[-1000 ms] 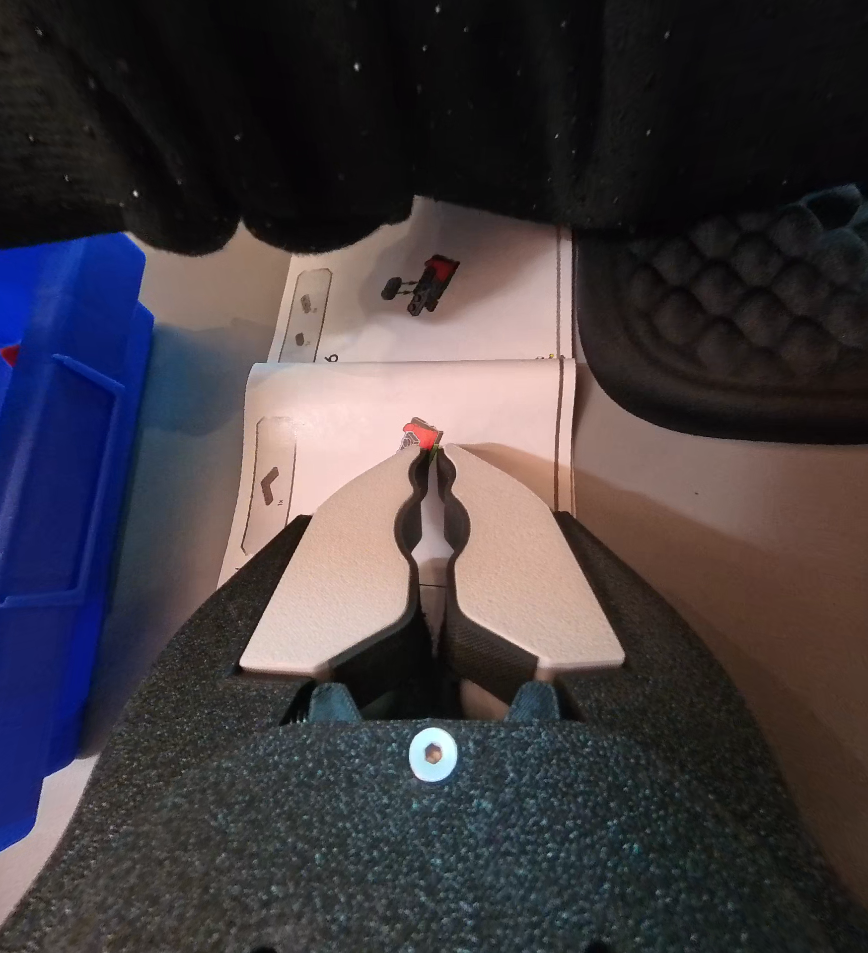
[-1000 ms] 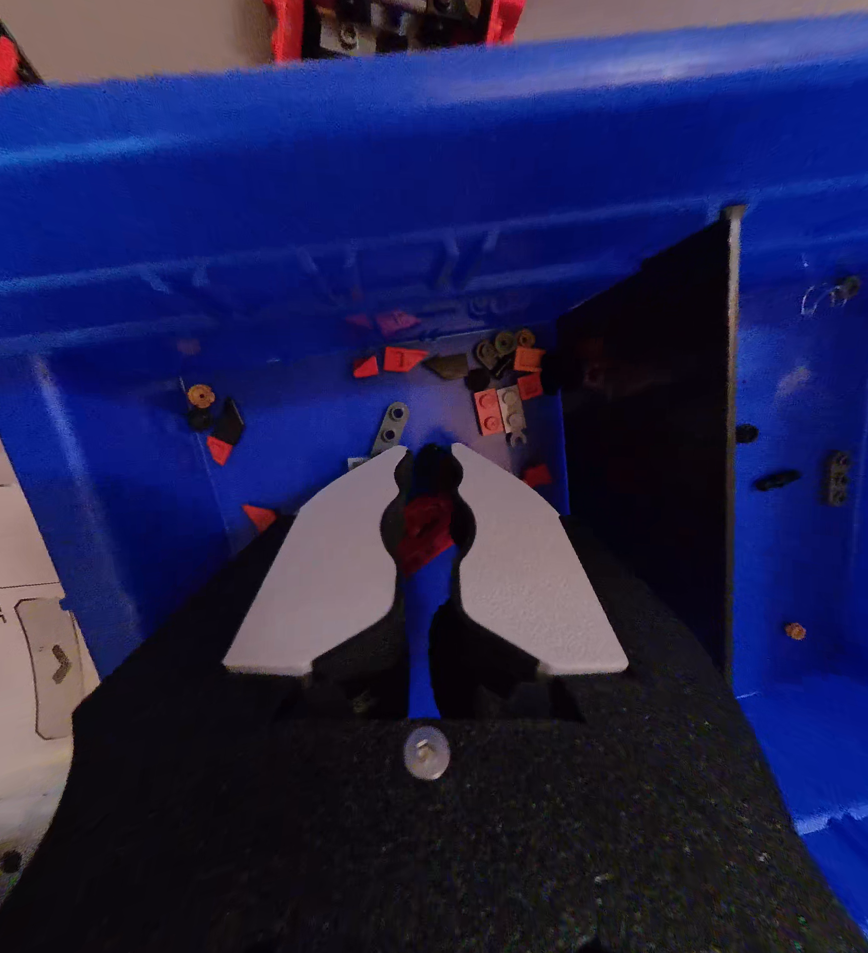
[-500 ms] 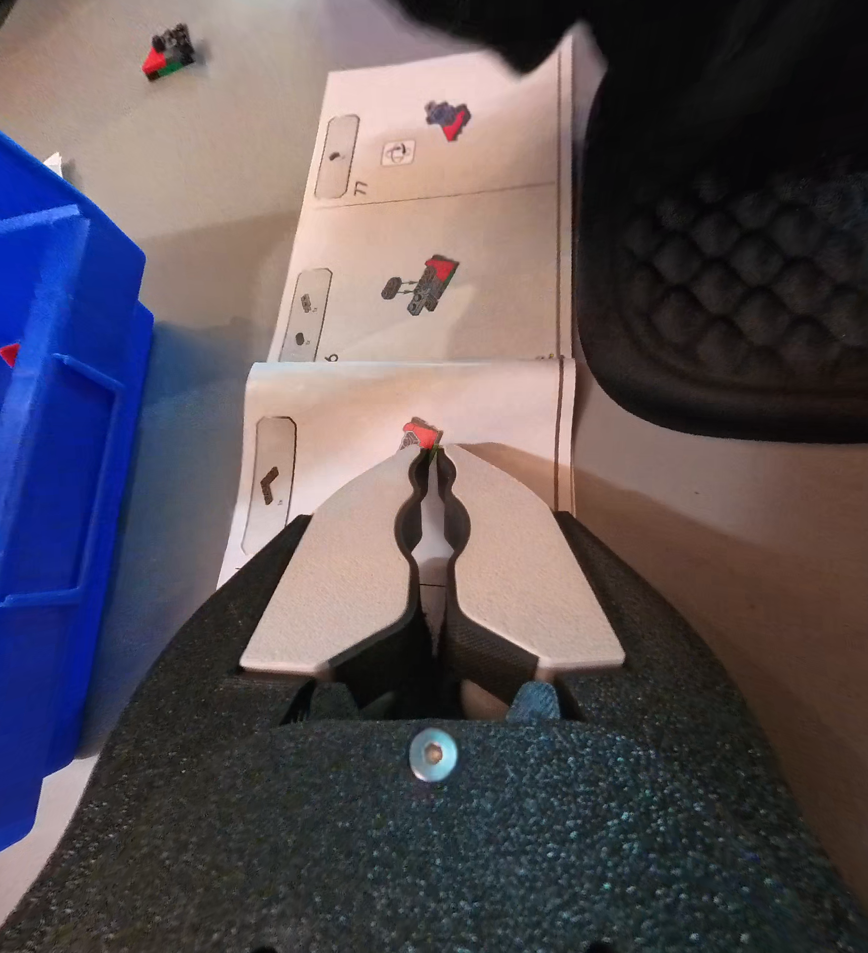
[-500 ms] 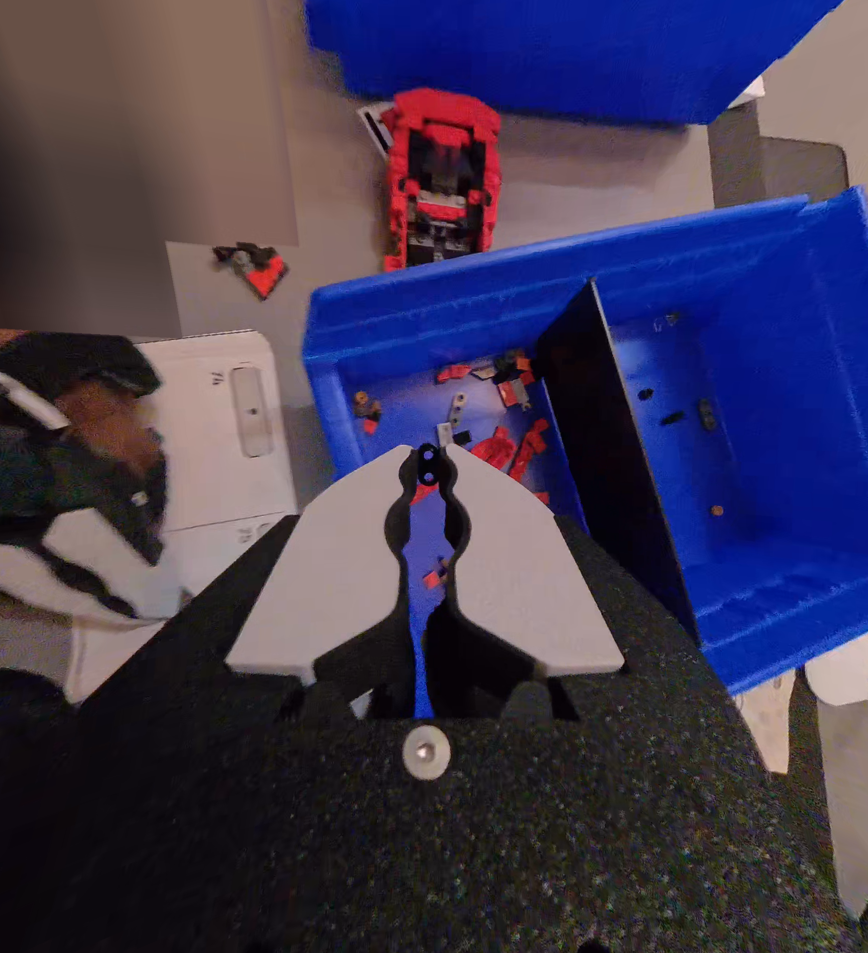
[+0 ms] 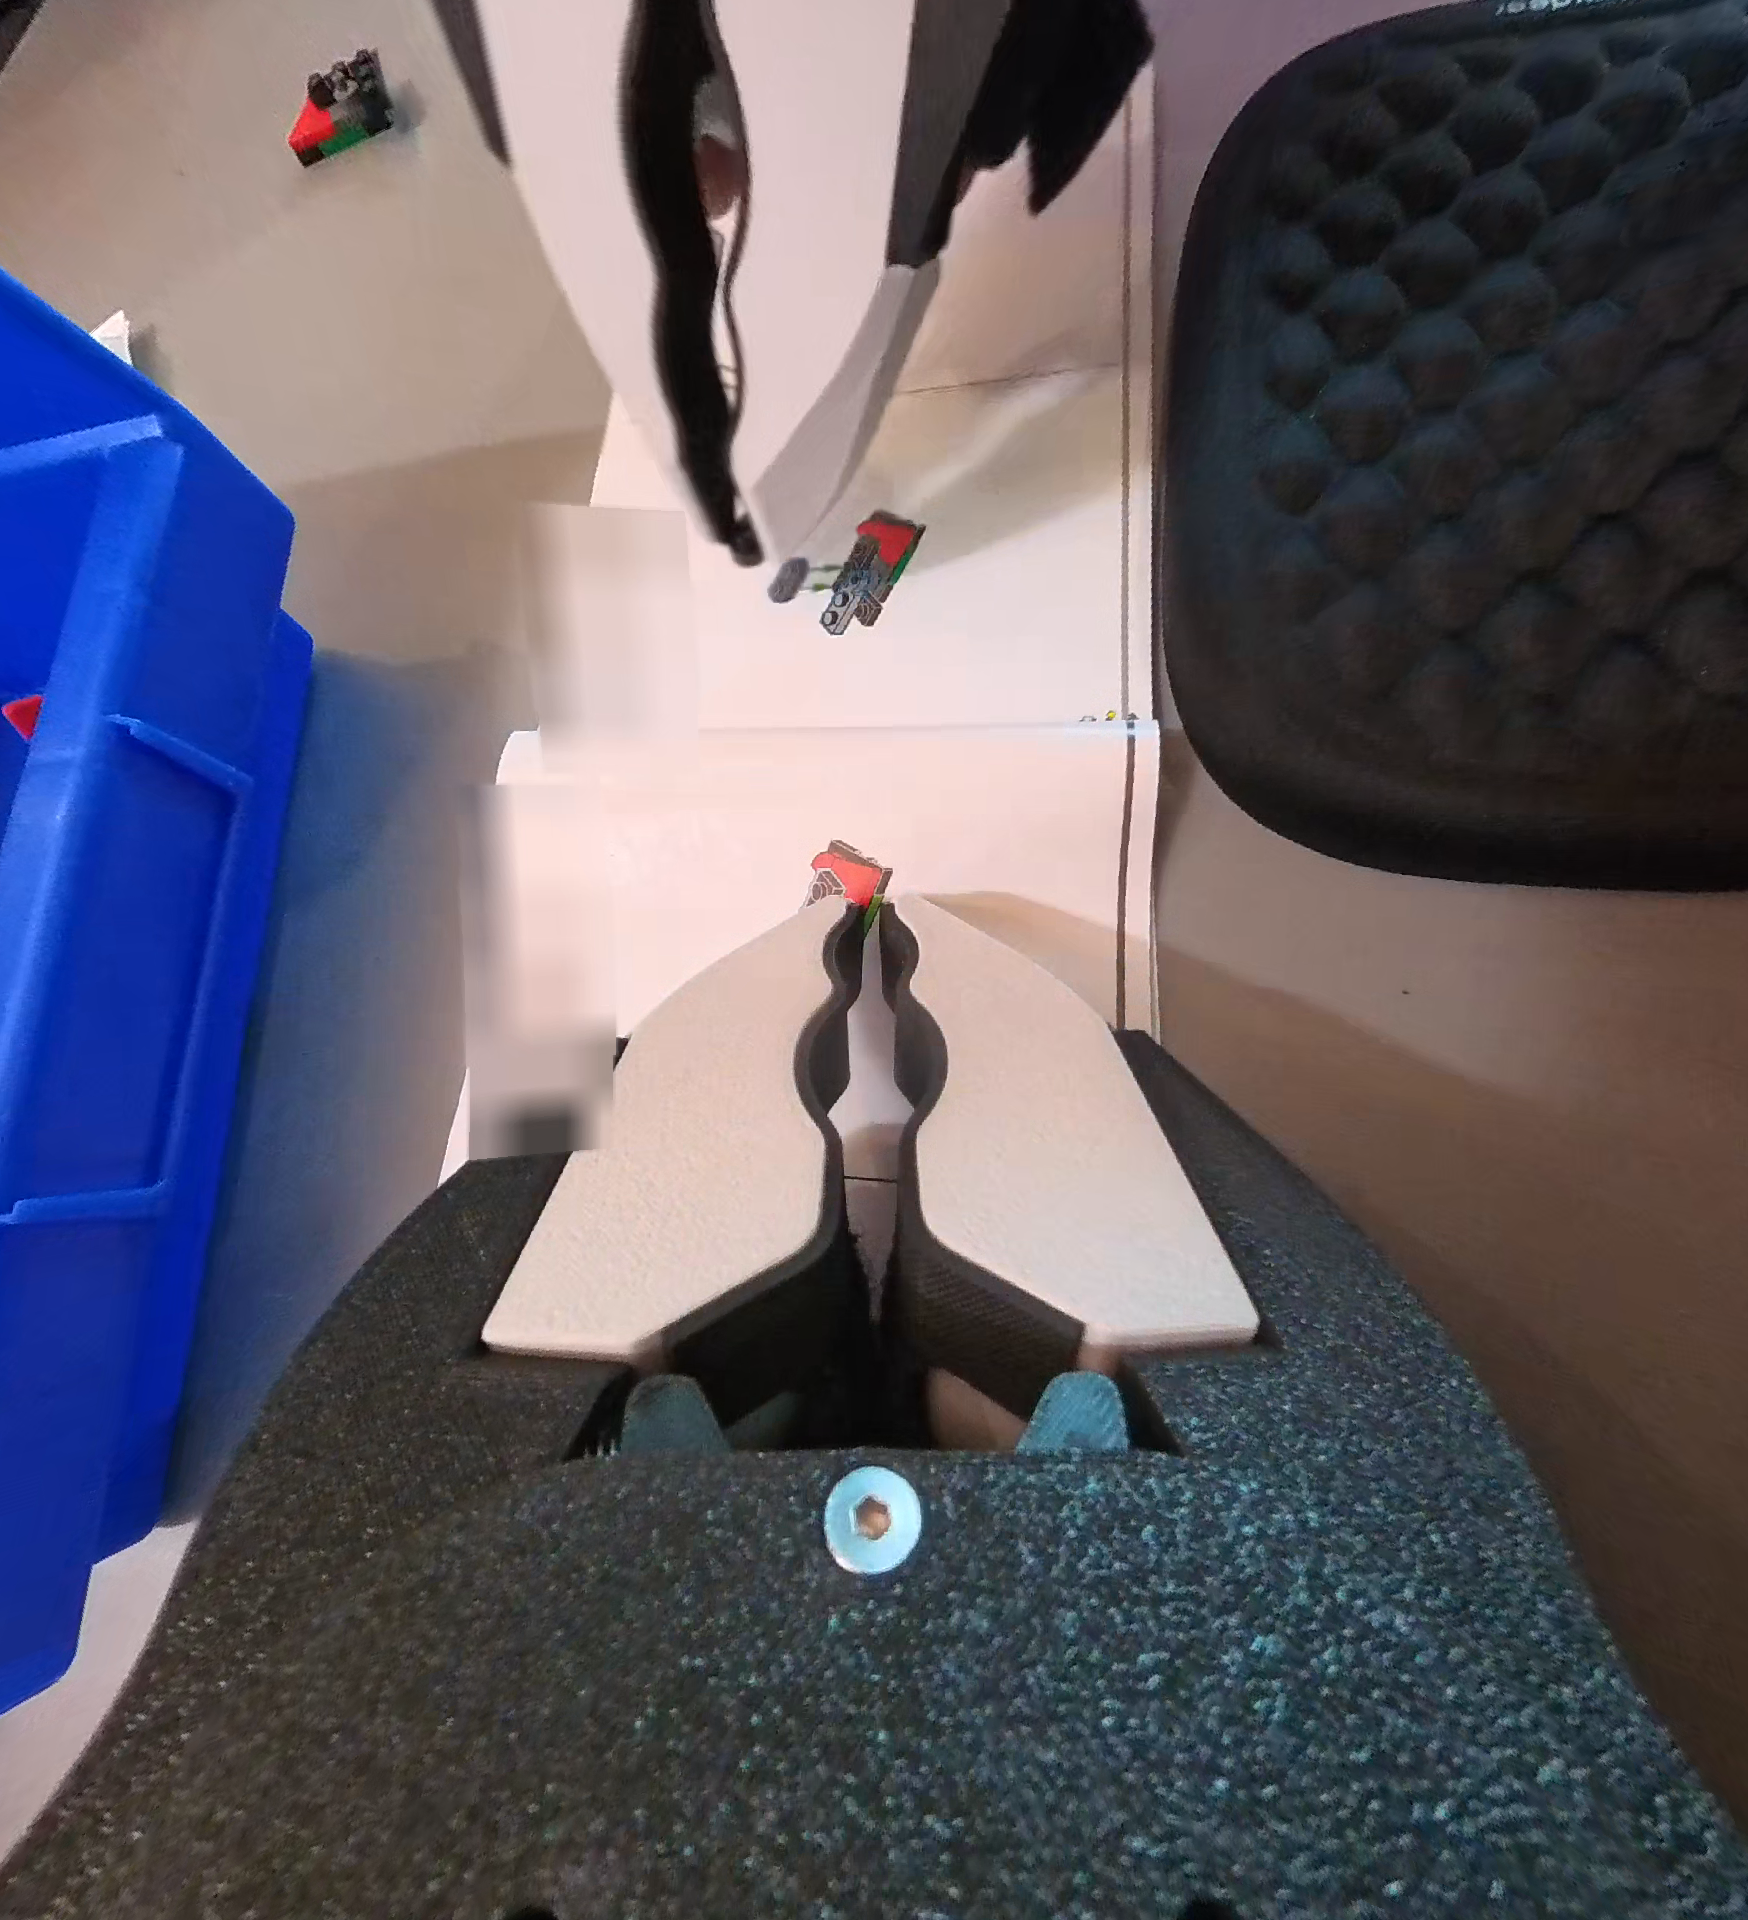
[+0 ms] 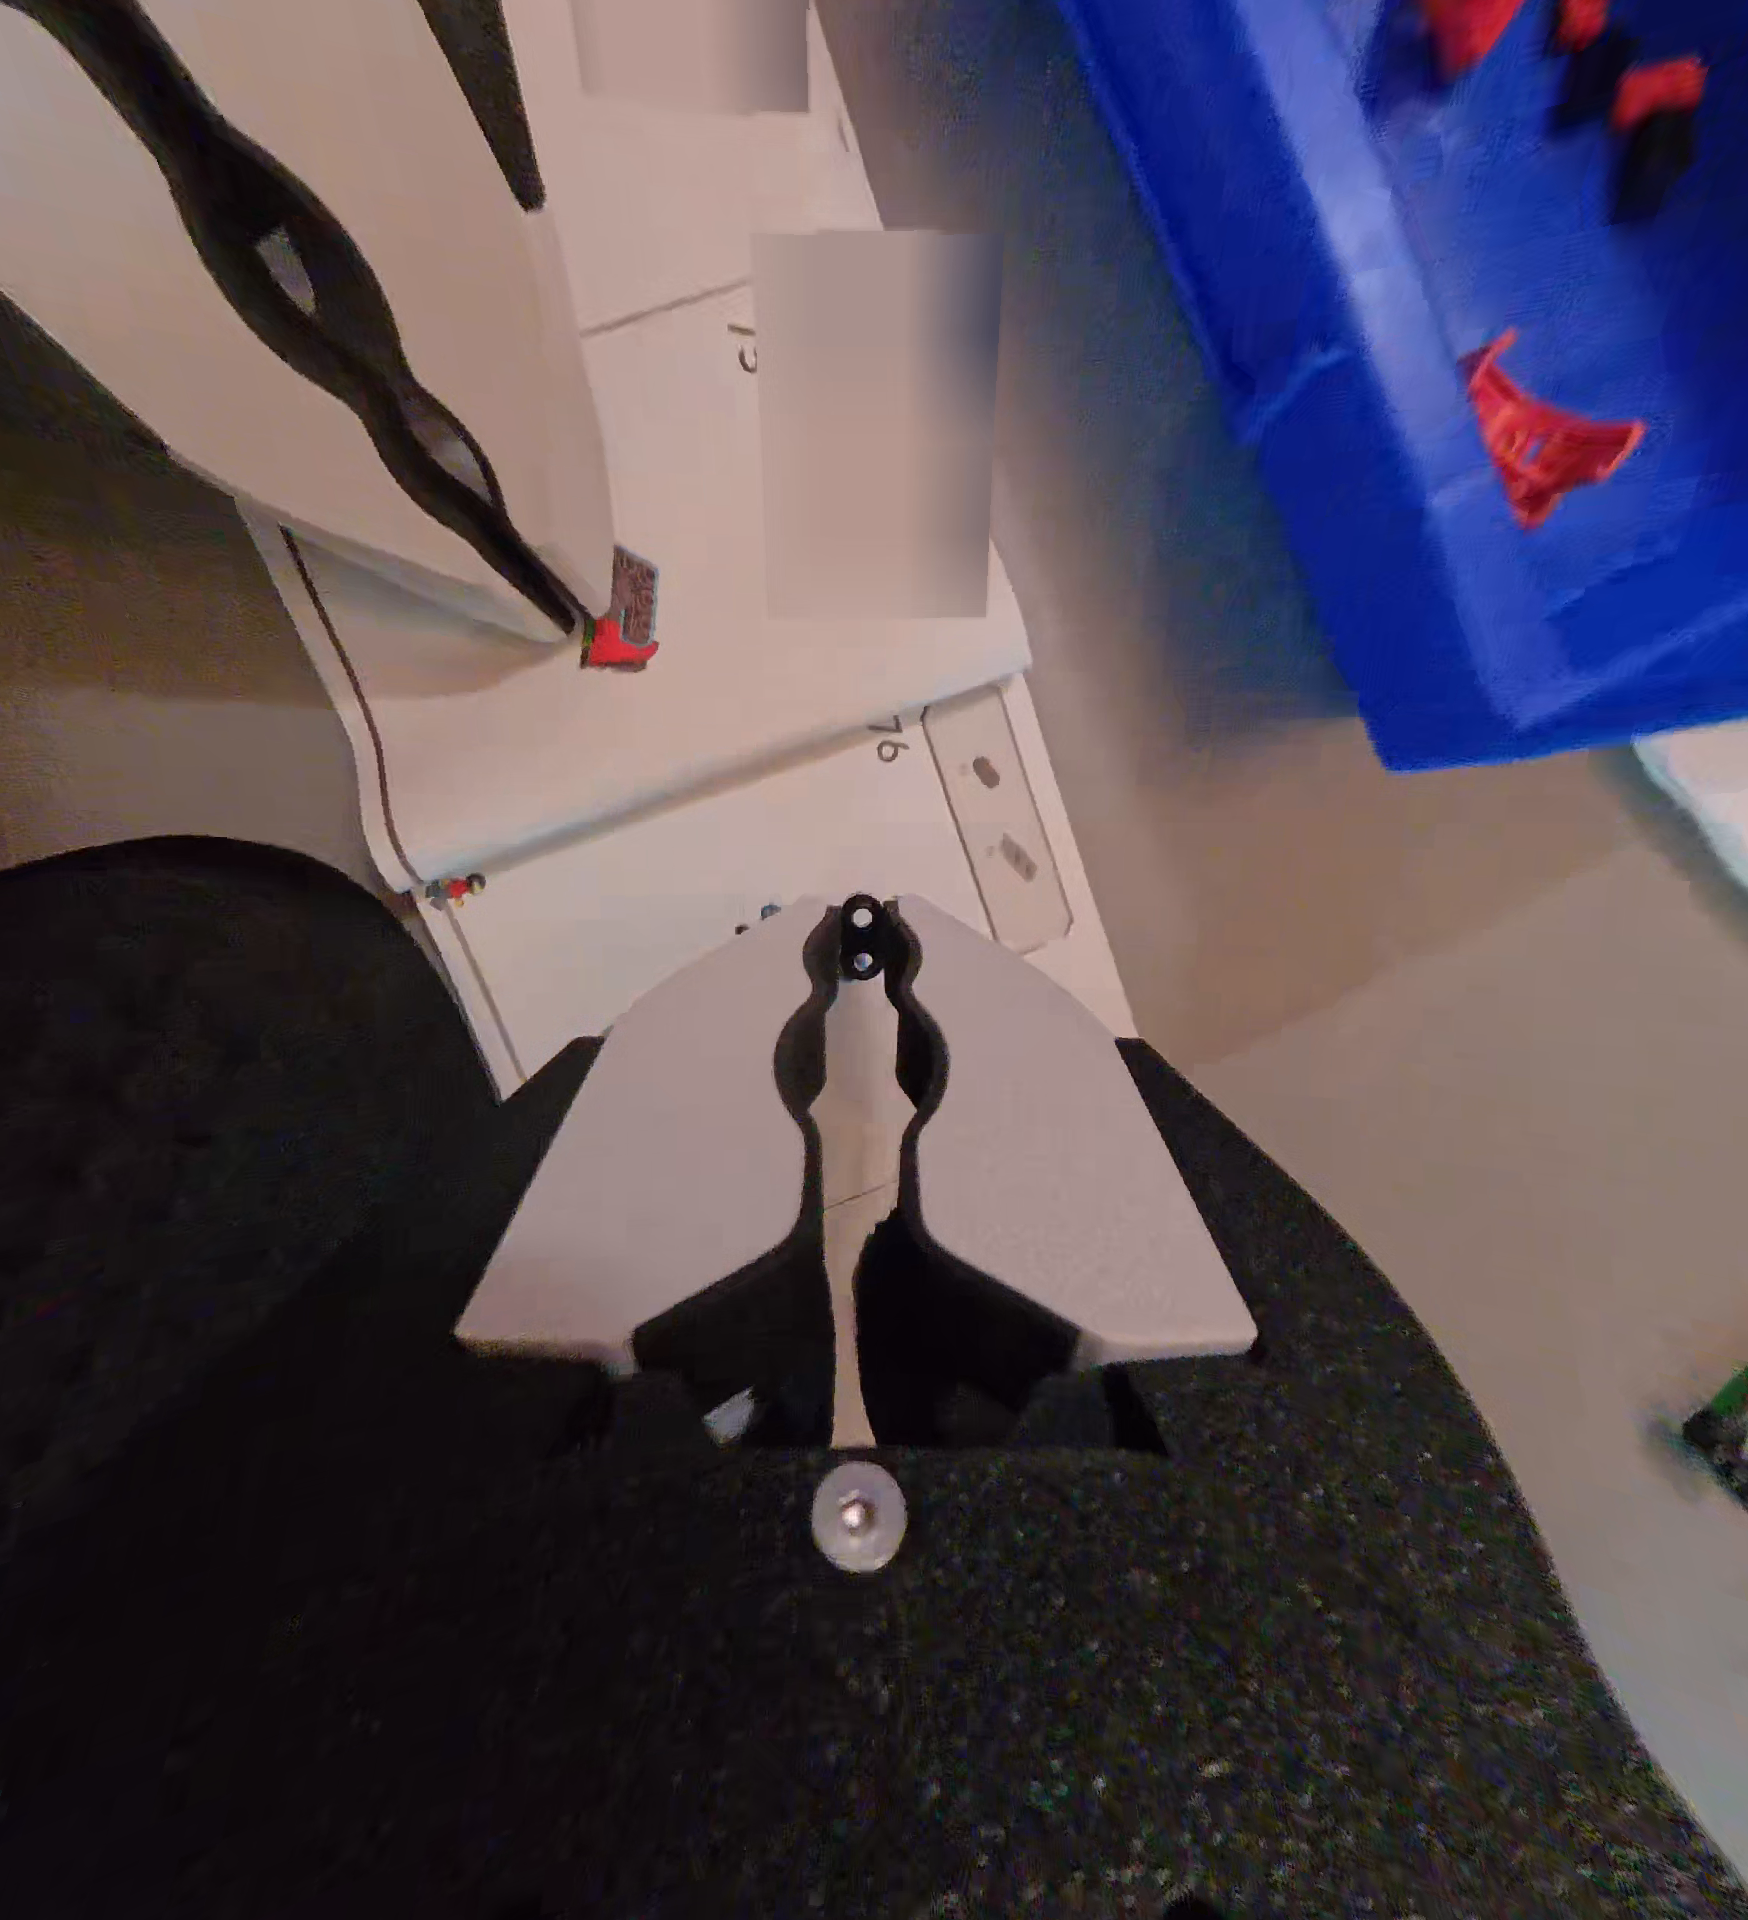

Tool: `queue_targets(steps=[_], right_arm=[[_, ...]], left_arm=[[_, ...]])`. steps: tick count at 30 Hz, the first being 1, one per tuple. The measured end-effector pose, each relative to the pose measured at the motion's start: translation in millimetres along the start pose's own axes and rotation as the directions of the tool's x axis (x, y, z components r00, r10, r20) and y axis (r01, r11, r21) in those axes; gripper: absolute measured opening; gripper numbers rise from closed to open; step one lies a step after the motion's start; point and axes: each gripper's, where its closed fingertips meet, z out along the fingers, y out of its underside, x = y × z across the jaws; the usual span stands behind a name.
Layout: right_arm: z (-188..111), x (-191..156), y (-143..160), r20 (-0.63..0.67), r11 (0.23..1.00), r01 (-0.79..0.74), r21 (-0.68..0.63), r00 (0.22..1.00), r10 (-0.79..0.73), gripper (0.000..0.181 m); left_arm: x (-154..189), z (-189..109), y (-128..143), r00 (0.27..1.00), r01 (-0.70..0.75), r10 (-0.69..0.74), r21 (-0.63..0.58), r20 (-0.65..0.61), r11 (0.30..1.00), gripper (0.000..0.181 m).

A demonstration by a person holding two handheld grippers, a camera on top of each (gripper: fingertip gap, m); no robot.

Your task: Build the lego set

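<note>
My left gripper (image 5: 865, 920) is shut on a small red, grey and green lego sub-assembly (image 5: 849, 878) and holds it low over the open instruction booklet (image 5: 1005, 810). In the right wrist view this gripper (image 6: 574, 623) comes in from the upper left with the sub-assembly (image 6: 626, 629) at its tips. My right gripper (image 6: 865, 920) is shut on a small black piece with two holes (image 6: 859, 935). In the left wrist view the right gripper (image 5: 745, 545) hangs over the booklet, just beyond the left one's tips.
A blue bin (image 5: 70, 935) stands to the left, with red and black parts (image 6: 1545, 436) inside. A black dimpled cushion (image 5: 1524, 468) lies to the right of the booklet. Another small red, green and black assembly (image 5: 340, 104) sits on the table (image 6: 1472, 1143).
My right gripper lifted out of the blue bin with the black piece and swung over the booklet, close to the left gripper. The left gripper has stayed put.
</note>
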Motion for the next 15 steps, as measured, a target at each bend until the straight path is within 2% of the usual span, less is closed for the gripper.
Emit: queue_targets(steps=[3, 6, 8, 15], right_arm=[[6.9, -2.8, -13.8, 0.053, 0.995, 0.091, 0.035, 0.994, -0.093, 0.008], [22.0, -4.3, -5.2, 0.11, 0.989, 0.141, -0.035, 0.985, -0.136, 0.01], [20.1, -3.9, -13.7, 0.119, 0.992, 0.127, 0.025, 0.984, -0.129, 0.019], [12.9, -4.1, -16.1, 0.102, 0.99, 0.126, 0.066, 0.986, -0.132, 0.025]], left_arm=[[-0.1, 0.0, 0.1, 1.0, 0.008, -0.008, 0.0, -0.006, 1.0, 0.002], [0.0, 0.0, 0.0, 1.0, 0.008, -0.008, 0.0, -0.006, 1.0, 0.002], [0.0, 0.0, 0.1, 1.0, 0.01, -0.01, 0.0, -0.007, 1.0, 0.002], [0.3, -0.1, 0.1, 1.0, 0.011, -0.011, 0.0, -0.009, 1.0, 0.002]])
